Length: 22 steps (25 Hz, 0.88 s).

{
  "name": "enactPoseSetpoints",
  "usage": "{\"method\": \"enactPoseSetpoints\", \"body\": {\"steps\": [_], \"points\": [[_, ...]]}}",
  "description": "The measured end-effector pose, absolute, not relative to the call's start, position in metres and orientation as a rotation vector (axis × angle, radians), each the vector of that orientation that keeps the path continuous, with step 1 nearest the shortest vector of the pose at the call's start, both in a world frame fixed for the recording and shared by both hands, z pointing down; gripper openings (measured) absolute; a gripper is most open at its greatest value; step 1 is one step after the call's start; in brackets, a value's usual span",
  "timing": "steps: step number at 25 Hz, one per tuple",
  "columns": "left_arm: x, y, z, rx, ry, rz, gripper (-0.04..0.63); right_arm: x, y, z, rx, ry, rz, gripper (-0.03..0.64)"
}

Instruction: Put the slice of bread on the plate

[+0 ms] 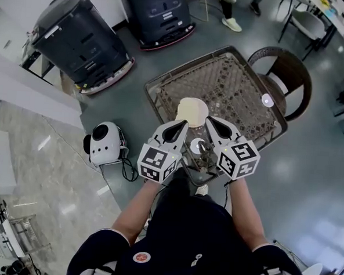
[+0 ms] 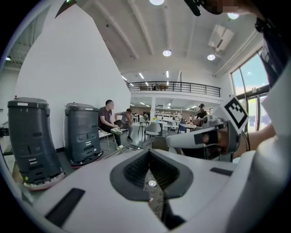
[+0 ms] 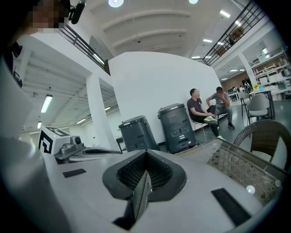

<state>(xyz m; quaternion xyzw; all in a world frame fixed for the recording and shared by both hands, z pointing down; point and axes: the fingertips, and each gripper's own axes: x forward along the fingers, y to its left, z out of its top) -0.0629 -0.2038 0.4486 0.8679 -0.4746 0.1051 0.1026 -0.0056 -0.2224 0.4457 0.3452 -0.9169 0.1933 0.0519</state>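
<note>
- Two tall dark grey machines (image 1: pixel 74 32) (image 1: pixel 159 11) are standing on the floor beyond the table, well apart from it.
- Wicker table (image 1: pixel 245 80) with a clear top is sitting in the middle of the head view. A dark wicker chair (image 1: pixel 289 71) is standing at its far right corner.
- Left gripper (image 1: pixel 182 125) and right gripper (image 1: pixel 211 121) are hanging side by side above the near table edge and covering part of it. Each gripper's own view is showing its jaws pressed together with nothing between them.
- White rounded device (image 1: pixel 105 142) is lying on the floor left of the table.
- Plate (image 1: pixel 192 111) is resting on the table top just beyond both fingertips, unobstructed. A cream patch is covering it, probably the slice of bread, but I cannot separate the two.
- Small white disc (image 1: pixel 268 100) is lying near the chair-side edge.
</note>
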Motion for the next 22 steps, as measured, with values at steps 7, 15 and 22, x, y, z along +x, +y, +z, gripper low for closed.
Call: {"method": "enactPoseSetpoints", "body": {"steps": [7,15,22], "points": [[-0.053,-0.186,0.423,2.571,-1.368,0.207,0.008,-0.010,-0.209,0.423,1.018,-2.850,0.518,0.008],[-0.045,-0.177,0.415,2.583,-1.357,0.179,0.008,-0.009,-0.200,0.409,0.999,-2.889,0.465,0.008],[-0.041,-0.178,0.409,2.596,-1.360,0.170,0.008,-0.006,-0.200,0.402,1.002,-2.900,0.439,0.008]]}}
